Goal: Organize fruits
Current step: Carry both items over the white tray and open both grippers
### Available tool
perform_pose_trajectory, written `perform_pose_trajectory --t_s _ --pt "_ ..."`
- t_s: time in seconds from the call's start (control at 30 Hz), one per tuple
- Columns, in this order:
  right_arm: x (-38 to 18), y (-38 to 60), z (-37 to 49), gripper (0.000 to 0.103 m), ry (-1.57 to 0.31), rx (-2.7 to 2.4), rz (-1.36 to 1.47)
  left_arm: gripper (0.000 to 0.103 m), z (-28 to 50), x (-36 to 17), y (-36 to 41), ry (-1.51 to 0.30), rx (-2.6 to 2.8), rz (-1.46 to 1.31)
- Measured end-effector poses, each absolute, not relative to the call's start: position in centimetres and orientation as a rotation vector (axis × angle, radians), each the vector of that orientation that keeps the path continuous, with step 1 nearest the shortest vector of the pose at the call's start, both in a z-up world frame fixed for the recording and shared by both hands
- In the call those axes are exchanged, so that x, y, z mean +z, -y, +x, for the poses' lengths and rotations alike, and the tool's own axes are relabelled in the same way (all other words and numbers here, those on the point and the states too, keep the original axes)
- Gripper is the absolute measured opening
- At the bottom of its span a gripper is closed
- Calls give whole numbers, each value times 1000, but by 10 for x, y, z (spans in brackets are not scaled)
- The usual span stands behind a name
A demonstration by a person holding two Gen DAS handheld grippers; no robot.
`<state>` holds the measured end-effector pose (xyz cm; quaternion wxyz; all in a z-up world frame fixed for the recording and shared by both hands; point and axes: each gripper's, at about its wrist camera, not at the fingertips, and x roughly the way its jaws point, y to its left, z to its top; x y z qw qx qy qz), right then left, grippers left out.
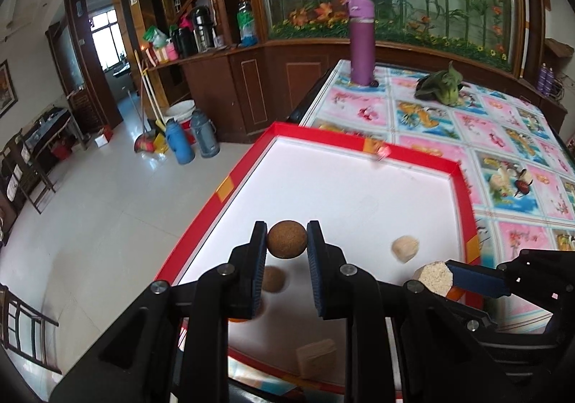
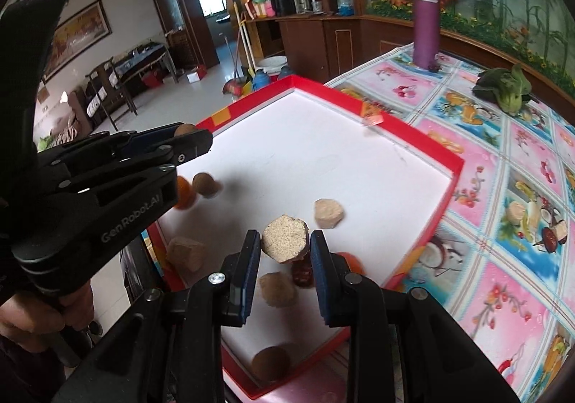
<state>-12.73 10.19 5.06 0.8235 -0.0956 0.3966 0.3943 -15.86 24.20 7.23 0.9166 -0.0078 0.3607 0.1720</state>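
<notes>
A white tray with a red rim (image 1: 359, 142) (image 2: 323, 87) lies on the table. My left gripper (image 1: 286, 241) (image 2: 194, 141) is shut on a round brown fruit (image 1: 286, 239) (image 2: 185, 130), held above the tray's left part. My right gripper (image 2: 285, 241) (image 1: 456, 277) is shut on a beige speckled chunk (image 2: 285, 237) (image 1: 433, 275), held over the tray's near right side. Loose in the tray lie another brown ball (image 2: 205, 184), an orange (image 2: 185, 193), a beige piece (image 2: 329, 212) (image 1: 405, 248), a beige block (image 2: 185, 254) and a dark red fruit (image 2: 302, 272).
A purple bottle (image 1: 362, 40) (image 2: 426, 18) stands at the table's far edge, with a leafy green vegetable (image 1: 440, 85) (image 2: 506, 88) to its right. A flowered cloth (image 2: 503, 223) covers the table. To the left the table ends and the tiled floor lies below. A hand (image 2: 39, 316) holds the left gripper.
</notes>
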Motion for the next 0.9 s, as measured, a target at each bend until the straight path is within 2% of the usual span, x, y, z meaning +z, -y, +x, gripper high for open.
perform_pose_trajectory --t_s 0.2,0.33,0.57,0.9 --pt "45 -111 -131 28 -874 838 -227 25 -159 63 -251 -776 383 -31" --pt "50 -108 -132 29 -872 834 -225 43 -162 64 -254 -772 405 -30" --pt "65 -80 -132 30 -822 799 -178 52 -165 75 -245 -737 409 -7" --pt "71 4 -114 30 -796 648 -109 75 -161 87 -212 -718 359 32"
